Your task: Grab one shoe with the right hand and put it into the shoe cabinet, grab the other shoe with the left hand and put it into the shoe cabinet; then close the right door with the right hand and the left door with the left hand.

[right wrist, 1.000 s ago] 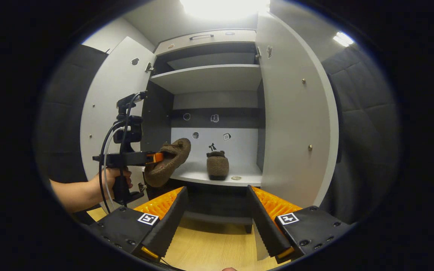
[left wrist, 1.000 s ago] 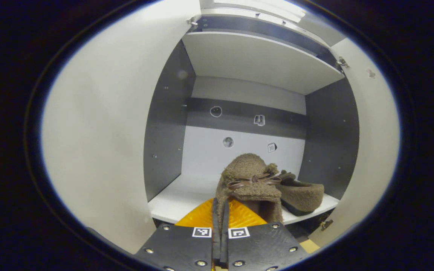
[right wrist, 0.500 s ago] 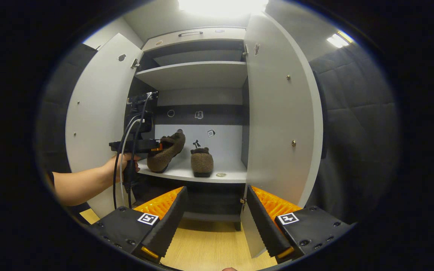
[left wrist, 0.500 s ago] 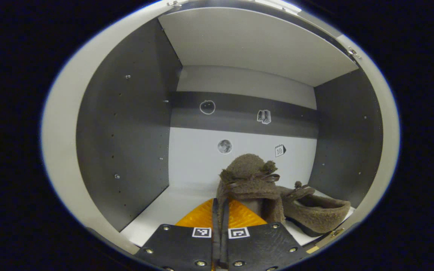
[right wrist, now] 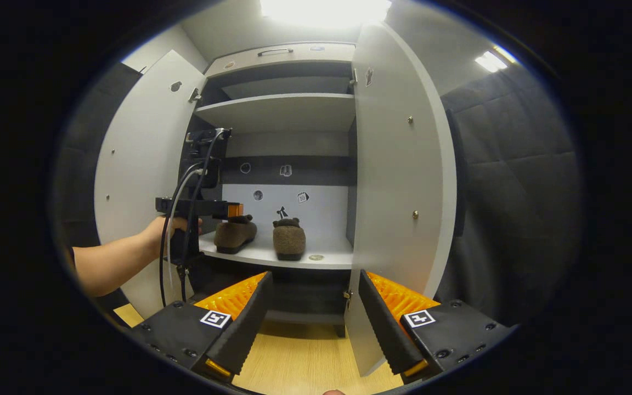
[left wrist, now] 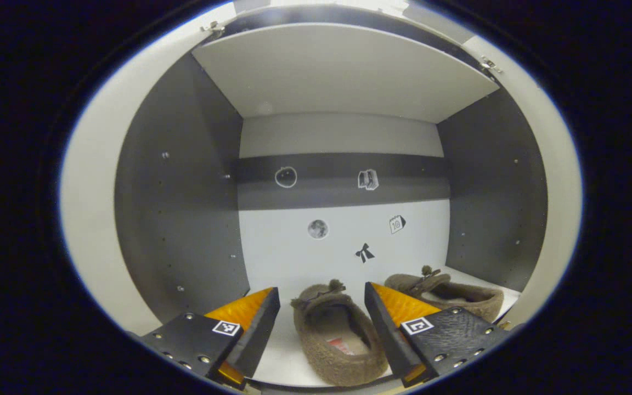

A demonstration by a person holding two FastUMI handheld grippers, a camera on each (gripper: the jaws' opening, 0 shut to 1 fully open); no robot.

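Both shoes, left shoe (left wrist: 338, 340) and right shoe (right wrist: 288, 239), set side by side on the cabinet shelf (right wrist: 272, 257) for door clearance; left tongs (left wrist: 321, 329) released astride the left shoe; right tongs (right wrist: 312, 318) spread empty, facing 2 open doors from farther back.

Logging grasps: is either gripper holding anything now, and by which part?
Nothing. Left gripper open around fuzzy brown slipper; right gripper open, empty.
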